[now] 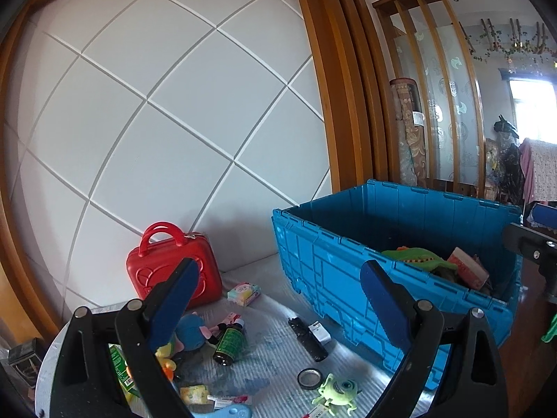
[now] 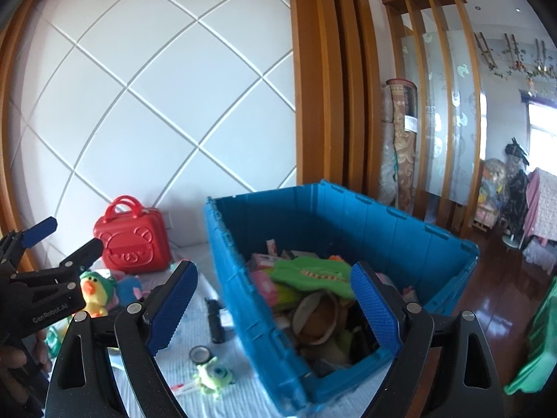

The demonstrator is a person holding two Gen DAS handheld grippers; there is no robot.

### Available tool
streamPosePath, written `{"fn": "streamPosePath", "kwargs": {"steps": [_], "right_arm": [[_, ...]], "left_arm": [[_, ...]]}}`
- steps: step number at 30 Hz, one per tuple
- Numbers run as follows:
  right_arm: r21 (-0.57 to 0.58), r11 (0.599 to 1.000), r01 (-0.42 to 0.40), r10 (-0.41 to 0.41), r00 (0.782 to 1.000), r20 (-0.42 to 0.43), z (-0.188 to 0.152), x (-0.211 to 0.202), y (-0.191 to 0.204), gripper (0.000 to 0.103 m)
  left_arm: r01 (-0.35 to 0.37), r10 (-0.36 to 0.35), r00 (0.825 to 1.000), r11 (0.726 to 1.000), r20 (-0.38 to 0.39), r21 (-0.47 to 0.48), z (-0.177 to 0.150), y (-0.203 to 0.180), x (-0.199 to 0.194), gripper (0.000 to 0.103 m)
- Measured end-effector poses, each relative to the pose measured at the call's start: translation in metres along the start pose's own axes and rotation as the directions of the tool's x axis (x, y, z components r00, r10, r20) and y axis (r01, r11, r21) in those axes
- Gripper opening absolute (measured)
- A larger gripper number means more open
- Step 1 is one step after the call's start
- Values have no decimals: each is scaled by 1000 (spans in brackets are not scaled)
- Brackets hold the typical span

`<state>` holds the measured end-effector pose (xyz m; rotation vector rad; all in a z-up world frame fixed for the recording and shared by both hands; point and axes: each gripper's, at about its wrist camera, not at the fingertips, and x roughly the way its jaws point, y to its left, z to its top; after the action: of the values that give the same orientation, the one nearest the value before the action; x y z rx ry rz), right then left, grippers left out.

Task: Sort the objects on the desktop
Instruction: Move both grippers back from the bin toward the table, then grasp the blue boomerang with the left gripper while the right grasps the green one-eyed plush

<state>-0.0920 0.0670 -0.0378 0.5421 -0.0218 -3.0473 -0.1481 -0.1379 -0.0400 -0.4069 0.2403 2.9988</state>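
Hovering over clutter, left gripper and right gripper both gape wide, empty. Green plush lies lower centre, beside crate: light, soft, squashy; pinch round body, not limbs.

Each camera looked forward and slightly down along its own hand-held gripper. Left faced the desk clutter; right sat nearer over the bin. Both shared bin, case, wall.
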Motion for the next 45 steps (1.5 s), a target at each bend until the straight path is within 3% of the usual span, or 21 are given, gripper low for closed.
{"fn": "streamPosePath", "kwargs": {"steps": [9, 18, 23, 28, 35, 41, 45], "right_arm": [[-18, 1000, -23, 21, 997, -76, -39, -14, 35, 91], [-57, 983, -173, 164, 976, -142, -68, -5, 47, 91], [-91, 966, -242, 220, 954, -203, -89, 8, 48, 91], [-83, 944, -321, 284, 912, -297, -125, 31, 54, 91], [-102, 913, -395, 323, 853, -411, -169, 63, 92, 91], [-82, 927, -366, 292, 841, -456, -189, 100, 122, 91], [-63, 951, -303, 235, 839, -490, -201, 127, 131, 91]], "left_arm": [[-9, 7, 997, 999, -71, -31, -47, 30, -11, 95], [-174, 168, 977, 984, -132, -35, -98, 63, -37, 95], [-279, 262, 944, 958, -199, -65, -142, 89, -52, 95], [-384, 351, 889, 921, -295, -62, -192, 109, -68, 95], [-426, 380, 838, 904, -392, -34, -258, 138, -76, 95], [-352, 311, 846, 936, -432, -16, -293, 168, -53, 95], [-241, 229, 873, 970, -430, 27, -305, 177, -15, 95]]}}
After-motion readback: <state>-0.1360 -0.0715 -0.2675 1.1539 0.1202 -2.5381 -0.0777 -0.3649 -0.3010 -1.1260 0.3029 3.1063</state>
